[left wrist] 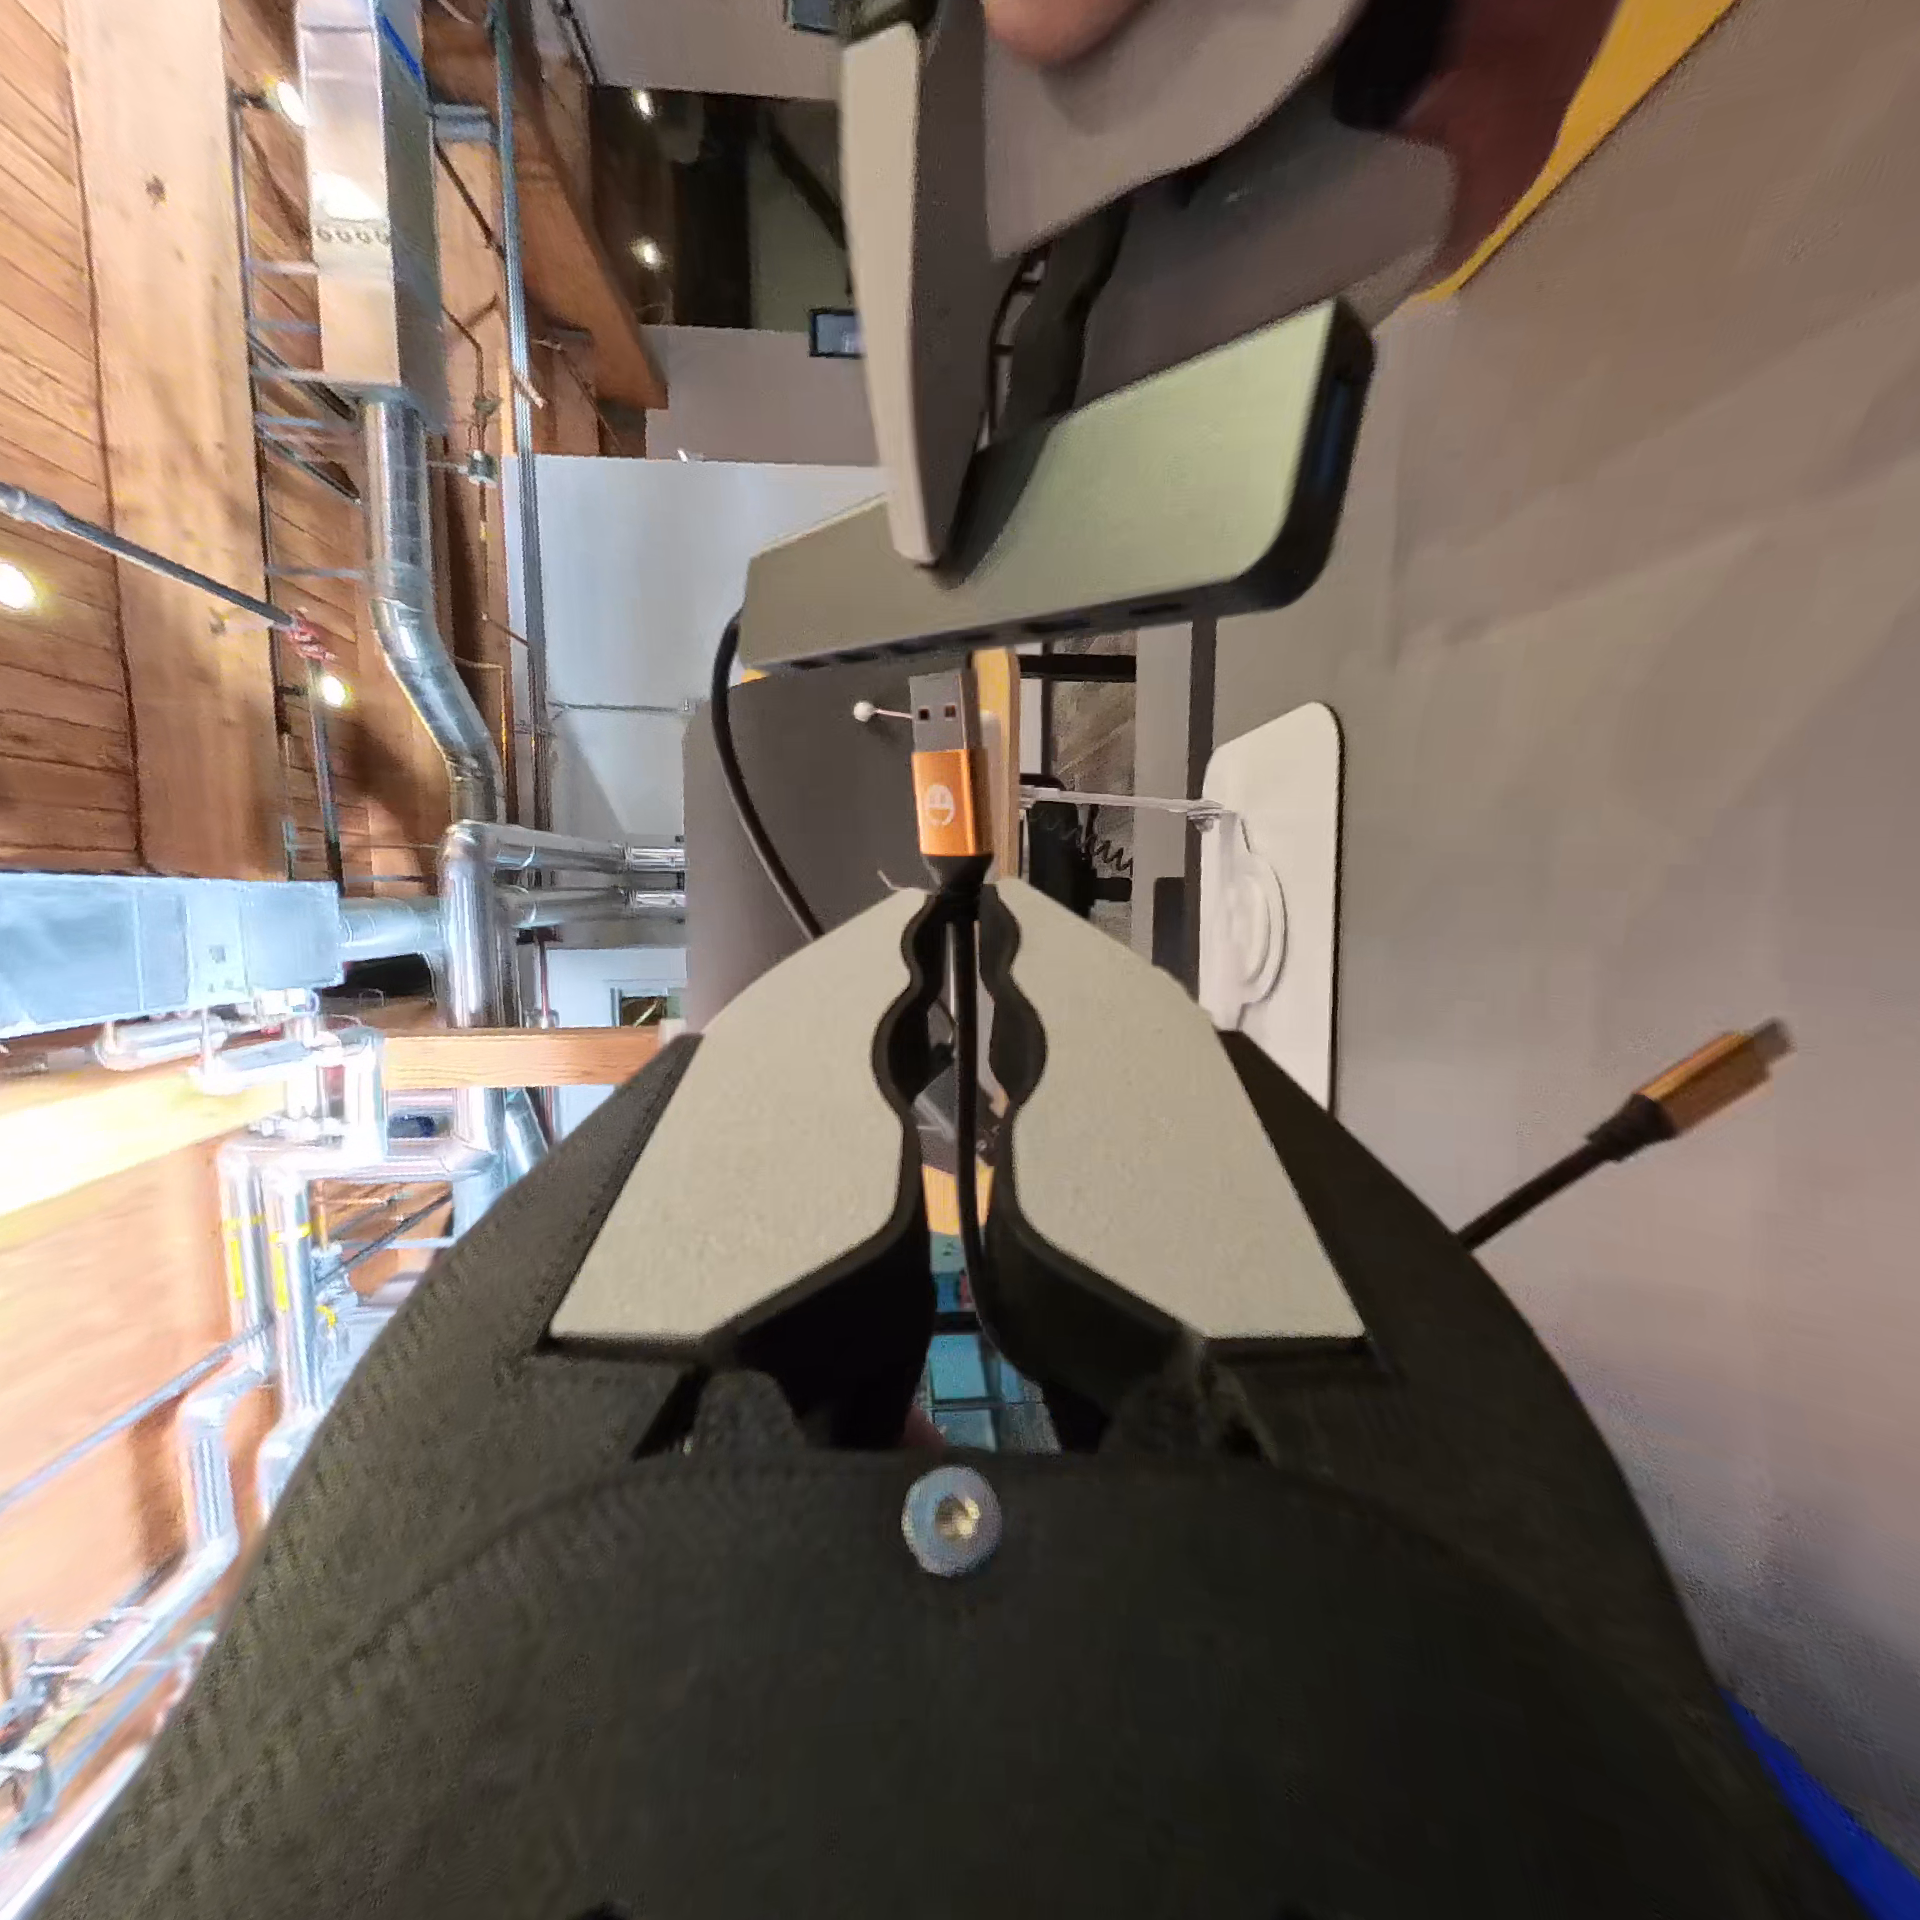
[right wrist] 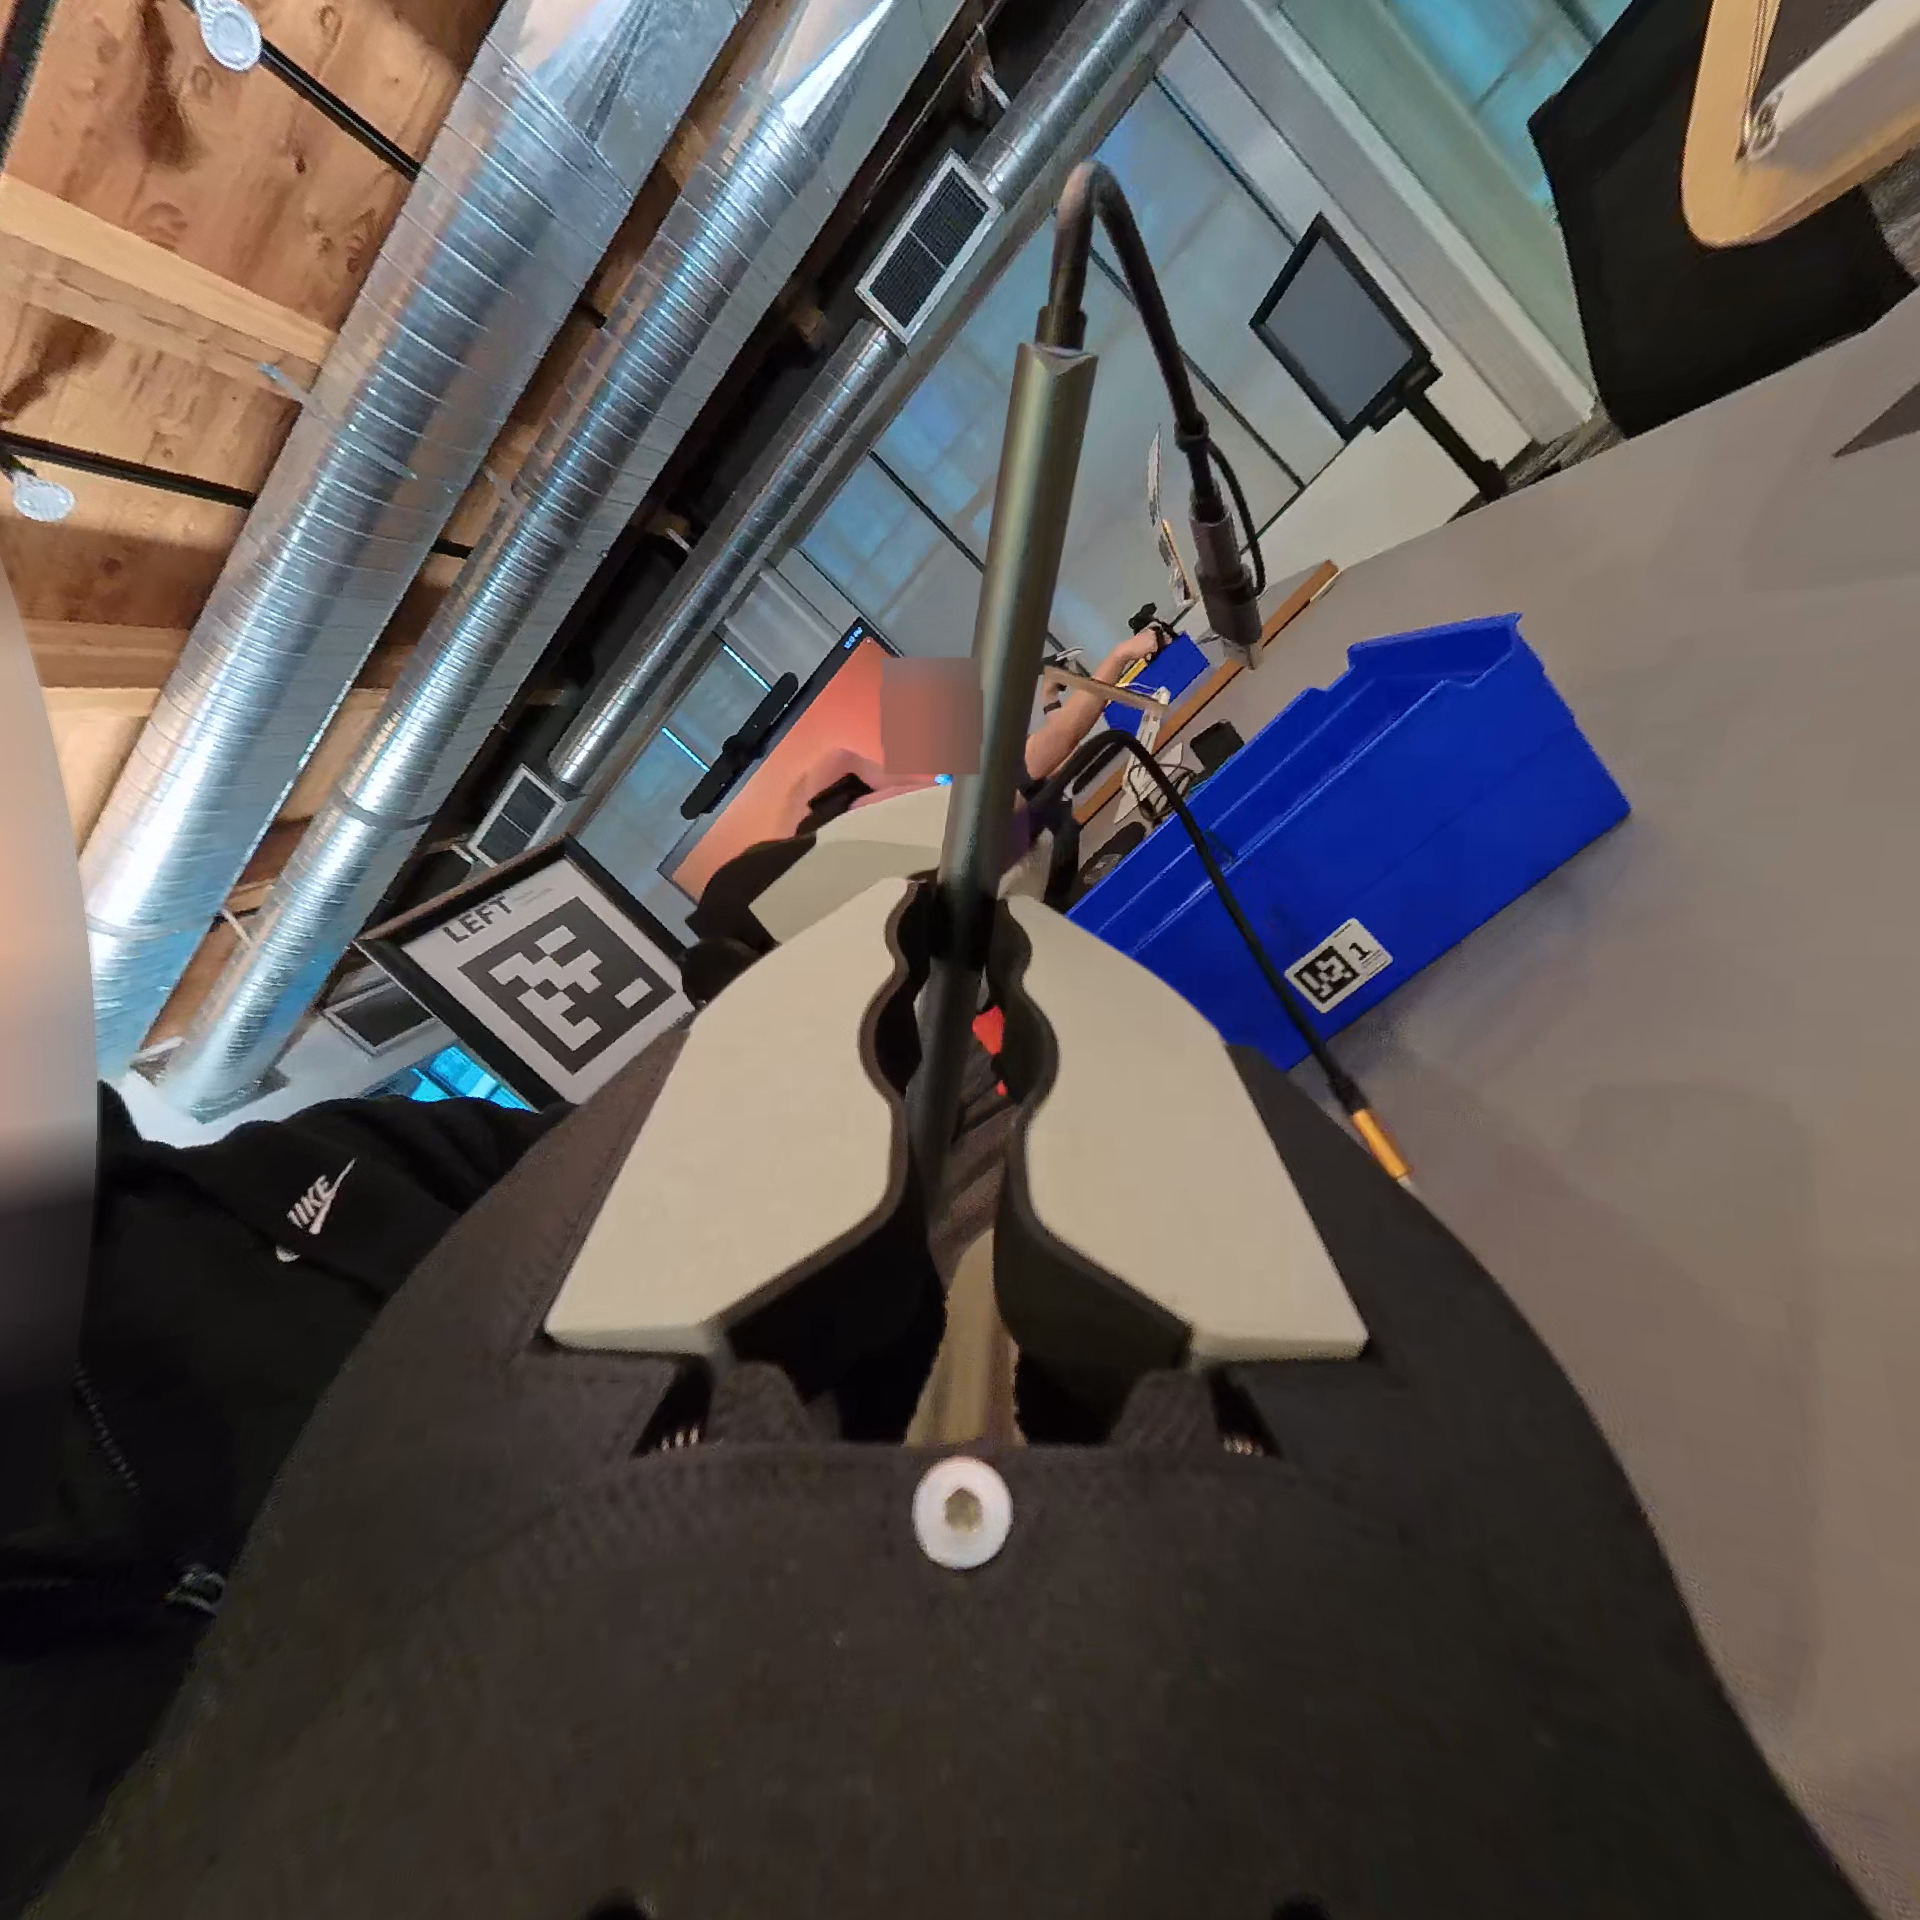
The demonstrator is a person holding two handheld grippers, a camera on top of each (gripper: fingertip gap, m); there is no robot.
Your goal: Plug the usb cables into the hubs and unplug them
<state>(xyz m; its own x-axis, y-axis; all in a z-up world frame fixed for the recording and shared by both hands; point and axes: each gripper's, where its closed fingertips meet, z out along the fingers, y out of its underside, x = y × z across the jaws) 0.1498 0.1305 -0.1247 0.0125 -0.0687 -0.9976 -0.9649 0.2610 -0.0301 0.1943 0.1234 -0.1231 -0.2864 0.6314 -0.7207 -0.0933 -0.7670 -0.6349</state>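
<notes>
My left gripper (left wrist: pixel 958 891) is shut on the black cable just behind an orange USB-A plug (left wrist: pixel 948 774). The plug's metal tip points at the port edge of a grey hub (left wrist: pixel 1132 509), a short gap from it. The other gripper (left wrist: pixel 935 312) holds that hub from above. In the right wrist view my right gripper (right wrist: pixel 961 920) is shut on the grey hub (right wrist: pixel 1023 582), seen edge-on and held up in the air. The hub's own black cable (right wrist: pixel 1153 312) loops from its far end down to a dark connector (right wrist: pixel 1226 592). The orange cable's other plug (left wrist: pixel 1704 1081) lies on the table.
The grey table (left wrist: pixel 1662 727) carries a white pad (left wrist: pixel 1273 883). A blue bin (right wrist: pixel 1382 831) with a marker tag sits on the table in the right wrist view, with the orange plug's other end (right wrist: pixel 1377 1138) lying before it. A person sits far behind.
</notes>
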